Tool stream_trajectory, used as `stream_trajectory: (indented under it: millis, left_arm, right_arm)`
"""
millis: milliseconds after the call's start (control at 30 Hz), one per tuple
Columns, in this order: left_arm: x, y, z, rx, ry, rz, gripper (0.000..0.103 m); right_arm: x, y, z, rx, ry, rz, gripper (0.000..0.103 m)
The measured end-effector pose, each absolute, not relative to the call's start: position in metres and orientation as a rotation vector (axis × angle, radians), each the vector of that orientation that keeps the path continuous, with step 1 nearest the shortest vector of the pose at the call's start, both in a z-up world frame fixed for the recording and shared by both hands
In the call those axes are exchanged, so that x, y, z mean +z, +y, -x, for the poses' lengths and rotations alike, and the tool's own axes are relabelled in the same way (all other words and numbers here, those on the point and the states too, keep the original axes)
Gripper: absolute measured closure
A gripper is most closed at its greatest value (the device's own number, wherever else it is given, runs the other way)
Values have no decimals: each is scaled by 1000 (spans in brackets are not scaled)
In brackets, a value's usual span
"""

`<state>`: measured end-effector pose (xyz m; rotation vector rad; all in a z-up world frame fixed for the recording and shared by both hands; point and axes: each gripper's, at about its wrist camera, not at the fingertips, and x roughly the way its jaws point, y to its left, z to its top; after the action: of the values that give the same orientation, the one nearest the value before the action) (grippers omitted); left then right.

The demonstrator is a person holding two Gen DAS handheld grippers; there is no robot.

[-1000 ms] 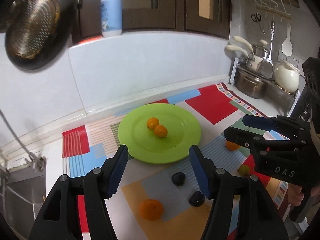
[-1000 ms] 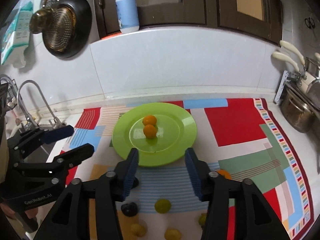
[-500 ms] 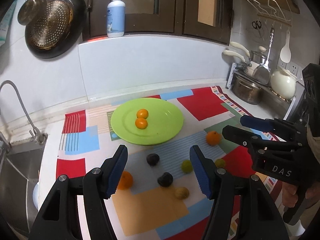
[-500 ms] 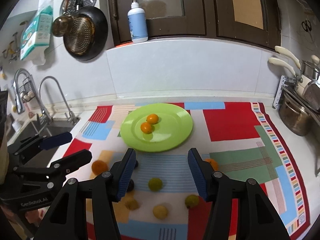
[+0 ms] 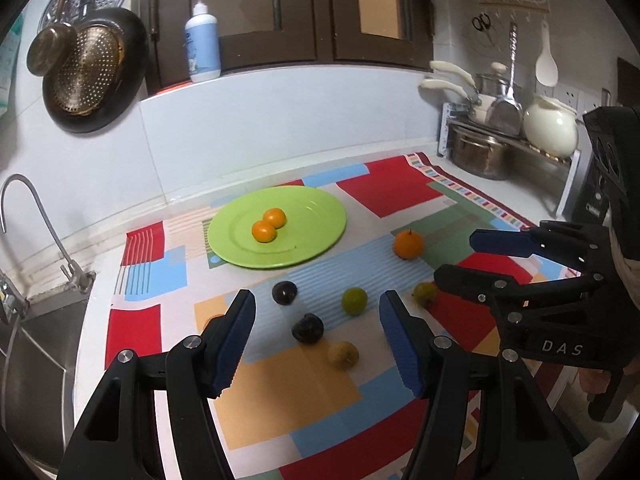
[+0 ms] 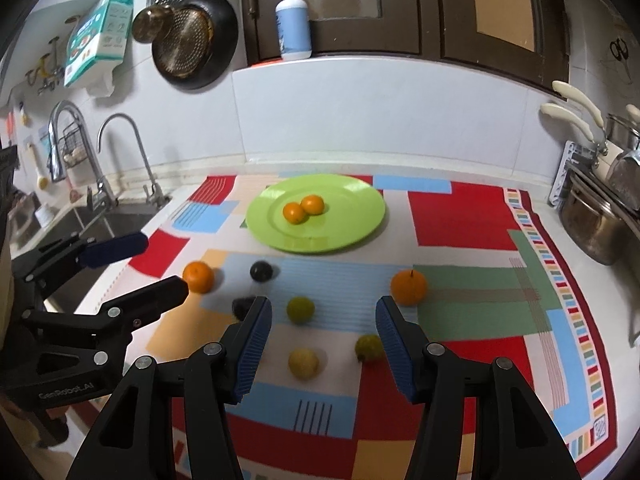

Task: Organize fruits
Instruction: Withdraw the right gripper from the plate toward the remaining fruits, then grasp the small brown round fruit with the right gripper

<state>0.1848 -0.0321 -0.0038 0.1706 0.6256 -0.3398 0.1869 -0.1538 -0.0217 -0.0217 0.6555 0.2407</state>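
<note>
A green plate holds two small oranges at the back of the patterned mat. Loose on the mat lie an orange at the right, another orange at the left, two dark plums, green fruits and a yellow fruit. My left gripper is open and empty above the near fruits. My right gripper is open and empty, also above them.
A sink and taps lie at the left. Pots on a rack and a white kettle stand at the right. A pan and a soap bottle sit on the back wall.
Both grippers have pulled back and up from the plate, so the loose fruits on the near mat have come into view. Both stay open and empty.
</note>
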Motion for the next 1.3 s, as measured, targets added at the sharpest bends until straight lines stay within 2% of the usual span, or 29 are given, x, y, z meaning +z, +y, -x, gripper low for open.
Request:
stream_trajectory:
  millis: [300,600,933,1300]
  left_arm:
    - [-30,-40,-182,-390,650,-222,40]
    - [-58,-45,-194,-428,707,-256,54]
    - [-81,-46,-212,-465,787,-234,62]
    - [-93,-49,-222,-490,829,-220,71]
  right_arm:
    - [-47,-148,-184,283,712,74,48]
    - [-70,-142,-193,312,765,103,49]
    - [-93,-137,-210,355,841,76,61]
    - [-104,-136,-219,353,866,56,66]
